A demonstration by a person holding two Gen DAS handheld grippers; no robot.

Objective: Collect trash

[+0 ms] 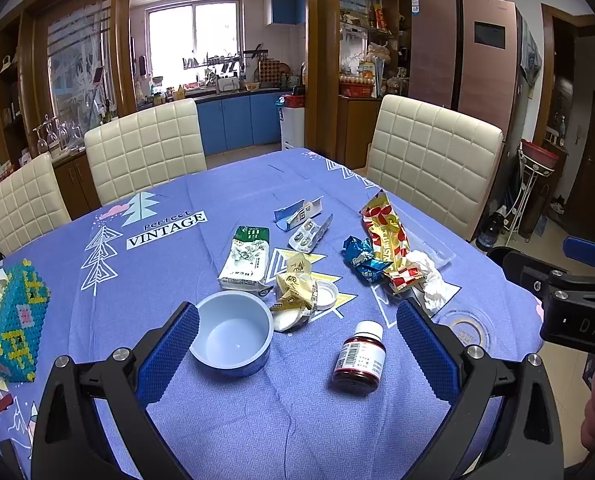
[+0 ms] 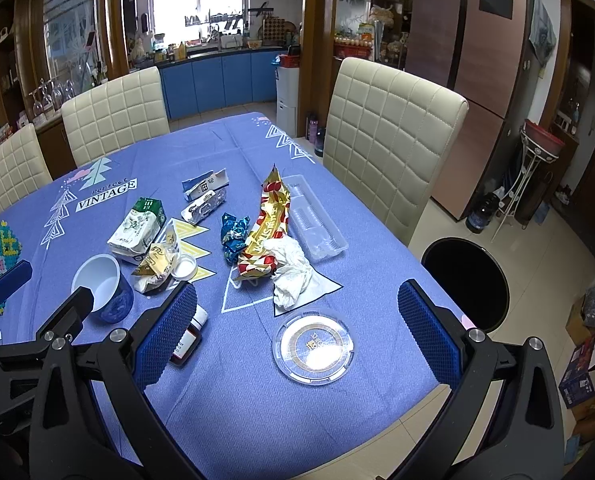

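Note:
Trash lies scattered on the blue tablecloth (image 1: 257, 420): a red-gold wrapper (image 1: 385, 240), a blue foil wrapper (image 1: 363, 258), a crumpled tissue (image 1: 429, 280), gold wrappers (image 1: 293, 292), a green-white packet (image 1: 245, 260) and a blister pack (image 1: 309, 234). My left gripper (image 1: 297, 340) hovers open above the table's near side, with a blue bowl (image 1: 233, 332) and a brown bottle (image 1: 359, 356) lying below it. My right gripper (image 2: 297, 328) is open too, over a clear round lid (image 2: 313, 348), just short of the tissue (image 2: 293, 272). Neither holds anything.
A black bin (image 2: 465, 280) stands on the floor off the table's right edge. A clear plastic tray (image 2: 317, 220) lies beside the red-gold wrapper (image 2: 265, 232). A beaded tissue box (image 1: 9, 320) sits at the left. Cream chairs (image 2: 385, 136) ring the far sides.

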